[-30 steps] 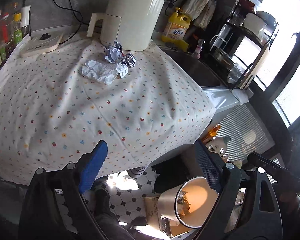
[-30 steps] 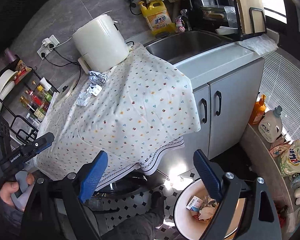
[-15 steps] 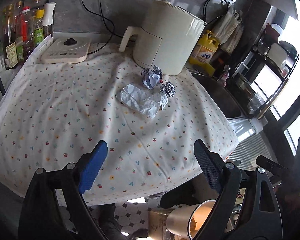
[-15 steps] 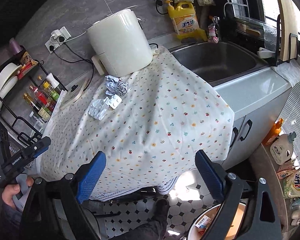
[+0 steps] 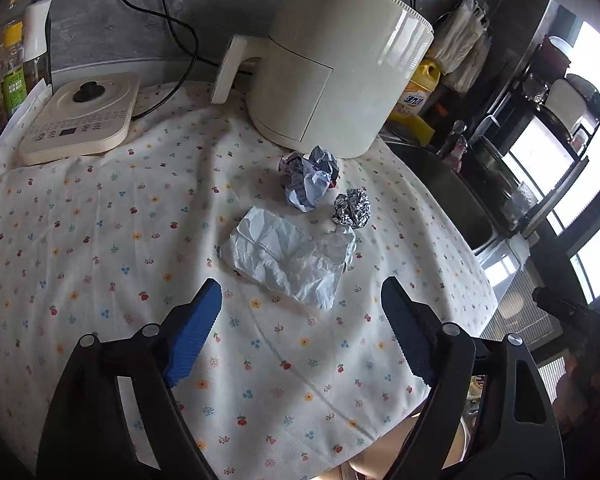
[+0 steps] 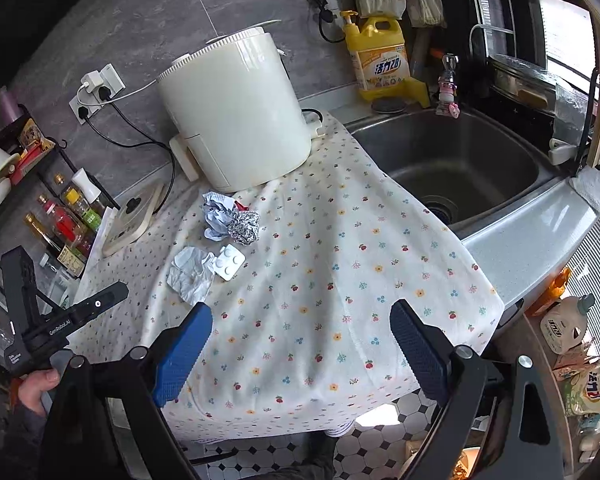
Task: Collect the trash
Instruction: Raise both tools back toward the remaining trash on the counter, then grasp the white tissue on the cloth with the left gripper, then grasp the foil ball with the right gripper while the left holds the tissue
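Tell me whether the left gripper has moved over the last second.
Yes. The left gripper has advanced from the floral tablecloth's edge over the table toward the crumpled white paper before the air fryer.

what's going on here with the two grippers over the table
A person is clearing trash off a flowered tablecloth. Both grippers are open and empty. The left gripper hovers just short of a flattened white wrapper; a crumpled paper ball, a foil ball and a blister pack lie nearby, beside the air fryer. The right gripper hangs near the table edge.
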### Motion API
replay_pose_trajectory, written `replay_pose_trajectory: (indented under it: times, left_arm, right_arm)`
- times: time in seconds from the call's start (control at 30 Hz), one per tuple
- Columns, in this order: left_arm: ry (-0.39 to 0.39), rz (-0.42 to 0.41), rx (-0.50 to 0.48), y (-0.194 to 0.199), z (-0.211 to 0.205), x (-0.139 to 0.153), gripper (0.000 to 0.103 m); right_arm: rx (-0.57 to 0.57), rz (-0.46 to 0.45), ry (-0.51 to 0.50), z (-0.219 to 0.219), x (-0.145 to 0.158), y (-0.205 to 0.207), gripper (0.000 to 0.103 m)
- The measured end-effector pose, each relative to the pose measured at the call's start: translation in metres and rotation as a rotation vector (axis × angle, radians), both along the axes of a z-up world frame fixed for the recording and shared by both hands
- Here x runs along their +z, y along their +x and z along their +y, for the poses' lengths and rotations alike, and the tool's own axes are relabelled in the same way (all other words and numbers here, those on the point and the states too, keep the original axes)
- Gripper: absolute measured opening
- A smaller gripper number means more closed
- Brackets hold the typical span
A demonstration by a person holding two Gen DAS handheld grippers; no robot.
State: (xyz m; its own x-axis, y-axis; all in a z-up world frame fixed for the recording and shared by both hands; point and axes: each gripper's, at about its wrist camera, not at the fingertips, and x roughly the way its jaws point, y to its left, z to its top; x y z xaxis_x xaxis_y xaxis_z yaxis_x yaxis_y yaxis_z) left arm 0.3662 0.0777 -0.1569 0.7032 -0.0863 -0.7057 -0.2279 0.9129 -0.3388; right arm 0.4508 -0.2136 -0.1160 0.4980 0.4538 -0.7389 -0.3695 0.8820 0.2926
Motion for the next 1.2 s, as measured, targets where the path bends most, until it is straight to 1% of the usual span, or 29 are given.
replay_pose_trajectory:
  times: [0.1, 0.2, 0.27, 0.47, 0.57, 0.67, 0.73, 0.77, 0.8, 0.83, 0.87, 0.9, 0.93, 0.97, 1.03, 1.07, 1.13, 1.2]
  left_arm:
    - [0.020, 0.029, -0.040, 0.021, 0.002, -0.011, 0.081]
    - [0.015, 0.081, -0.100, 0.042, 0.003, -0.026, 0.081]
    - [0.027, 0.104, -0.135, 0.052, 0.003, -0.034, 0.082]
    - [0.074, 0.165, -0.223, 0.078, 0.001, -0.052, 0.095]
    - [0.129, 0.187, -0.246, 0.088, -0.001, -0.060, 0.095]
    - [0.183, 0.174, -0.280, 0.091, -0.006, -0.063, 0.095]
    - [0.215, 0.166, -0.282, 0.090, -0.007, -0.062, 0.087]
    - [0.230, 0.161, -0.276, 0.091, -0.005, -0.061, 0.074]
    - [0.239, 0.157, -0.267, 0.091, -0.002, -0.060, 0.056]
    - [0.237, 0.155, -0.257, 0.091, 0.004, -0.058, 0.046]
    - [0.216, 0.155, -0.252, 0.092, 0.010, -0.057, 0.025]
    - [0.175, 0.157, -0.255, 0.092, 0.019, -0.057, 0.015]
    - [0.131, 0.156, -0.254, 0.090, 0.028, -0.057, 0.010]
    - [0.103, 0.153, -0.236, 0.088, 0.036, -0.055, 0.008]
    - [0.075, 0.138, -0.199, 0.079, 0.051, -0.051, 0.008]
    - [0.064, 0.129, -0.190, 0.074, 0.057, -0.048, 0.008]
    - [0.073, 0.111, -0.166, 0.063, 0.068, -0.042, 0.008]
    - [0.066, 0.098, -0.123, 0.052, 0.082, -0.037, 0.008]
  right_arm:
    - [-0.028, 0.003, -0.010, 0.005, -0.003, 0.010, 0.089]
    - [-0.060, 0.003, -0.012, 0.008, -0.005, 0.017, 0.089]
    - [-0.081, 0.004, -0.011, 0.011, -0.008, 0.022, 0.089]
    - [-0.155, 0.020, 0.008, 0.017, -0.017, 0.028, 0.089]
    - [-0.177, 0.026, 0.002, 0.021, -0.023, 0.028, 0.089]
    - [-0.197, 0.043, -0.003, 0.025, -0.029, 0.029, 0.089]
    - [-0.196, 0.048, -0.009, 0.031, -0.033, 0.030, 0.089]
    - [-0.193, 0.051, -0.014, 0.035, -0.034, 0.031, 0.088]
    - [-0.188, 0.054, -0.018, 0.038, -0.035, 0.033, 0.089]
    - [-0.180, 0.056, -0.020, 0.043, -0.037, 0.034, 0.089]
    - [-0.171, 0.056, -0.025, 0.047, -0.038, 0.036, 0.089]
    - [-0.159, 0.055, -0.032, 0.054, -0.039, 0.038, 0.088]
    - [-0.146, 0.056, -0.035, 0.060, -0.040, 0.040, 0.088]
    - [-0.132, 0.057, -0.039, 0.066, -0.040, 0.043, 0.088]
    - [-0.104, 0.055, -0.047, 0.079, -0.041, 0.048, 0.088]
    - [-0.091, 0.054, -0.049, 0.086, -0.041, 0.052, 0.088]
    - [-0.063, 0.053, -0.050, 0.100, -0.043, 0.059, 0.088]
    - [-0.032, 0.053, -0.058, 0.115, -0.047, 0.067, 0.088]
